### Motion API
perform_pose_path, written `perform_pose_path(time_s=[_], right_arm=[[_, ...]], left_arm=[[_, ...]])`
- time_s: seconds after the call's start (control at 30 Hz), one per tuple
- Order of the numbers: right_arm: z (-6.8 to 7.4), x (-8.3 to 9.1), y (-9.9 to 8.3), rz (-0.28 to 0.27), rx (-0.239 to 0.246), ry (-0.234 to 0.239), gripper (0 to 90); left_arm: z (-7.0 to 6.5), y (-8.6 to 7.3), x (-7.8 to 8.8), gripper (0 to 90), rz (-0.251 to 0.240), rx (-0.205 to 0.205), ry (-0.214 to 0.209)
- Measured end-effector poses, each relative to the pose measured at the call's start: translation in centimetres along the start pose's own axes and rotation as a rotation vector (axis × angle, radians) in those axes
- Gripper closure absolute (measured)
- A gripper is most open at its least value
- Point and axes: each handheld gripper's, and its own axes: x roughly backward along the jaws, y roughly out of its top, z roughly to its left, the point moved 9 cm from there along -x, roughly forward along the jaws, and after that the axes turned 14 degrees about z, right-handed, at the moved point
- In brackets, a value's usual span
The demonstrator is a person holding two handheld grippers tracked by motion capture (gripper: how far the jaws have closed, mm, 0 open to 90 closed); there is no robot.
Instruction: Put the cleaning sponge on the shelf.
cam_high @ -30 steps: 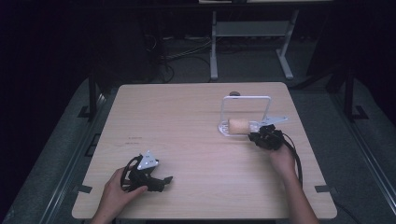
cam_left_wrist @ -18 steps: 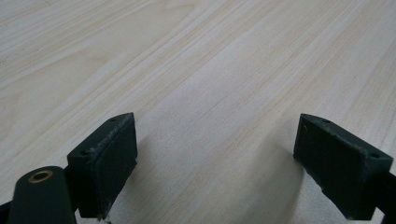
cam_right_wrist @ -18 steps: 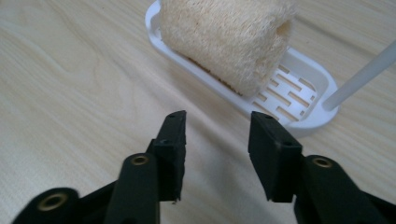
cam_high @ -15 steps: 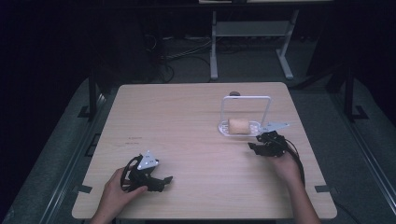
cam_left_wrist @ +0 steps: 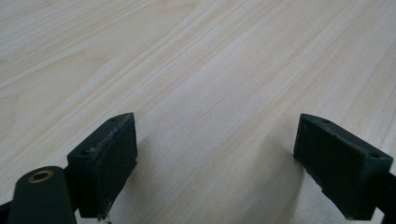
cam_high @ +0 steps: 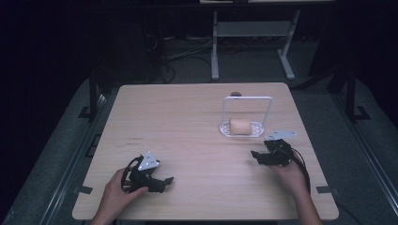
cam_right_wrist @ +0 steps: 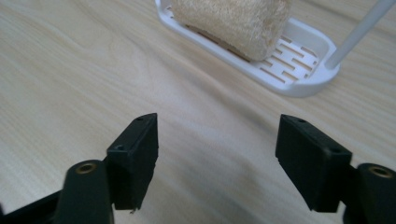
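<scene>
A tan sponge-like block (cam_high: 241, 126) lies in a white slotted tray (cam_high: 256, 129) with a tall wire handle (cam_high: 248, 98), on the far right part of the wooden table (cam_high: 187, 122). The right gripper (cam_high: 257, 155) sits on the table just short of the tray, on the person's side; its jaws have just been opening and now stand wide with nothing between them, the block resting free in the tray ahead in the right gripper view (cam_right_wrist: 231, 21). The left gripper (cam_high: 165, 180) rests well away from the tray at the table's near left, jaws spread wide over bare wood (cam_left_wrist: 210, 93). The release looks complete; a clean finish probably means drawing the right gripper straight back from the tray, low and level, clear of the handle. Compared with a second ago, the right gripper has pulled away from the tray toward the person, while the left one has kept its place.
</scene>
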Motion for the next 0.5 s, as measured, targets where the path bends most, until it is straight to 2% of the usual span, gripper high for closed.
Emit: perform_pose_path(time_s=[0.23,0.4,0.5], right_arm=[[0.1,0.7,-1.8,0.000,-0.030,0.000,23.3],[0.2,1.3,-3.7,0.009,-0.060,0.010,19.3],[0.3,1.5,-5.1,0.024,-0.069,-0.007,17.2]], left_arm=[[0.0,0.0,0.0,12.9,0.000,0.000,0.000],[0.0,0.0,0.0,12.9,0.000,0.000,0.000],[0.0,0.0,0.0,12.9,0.000,0.000,0.001]])
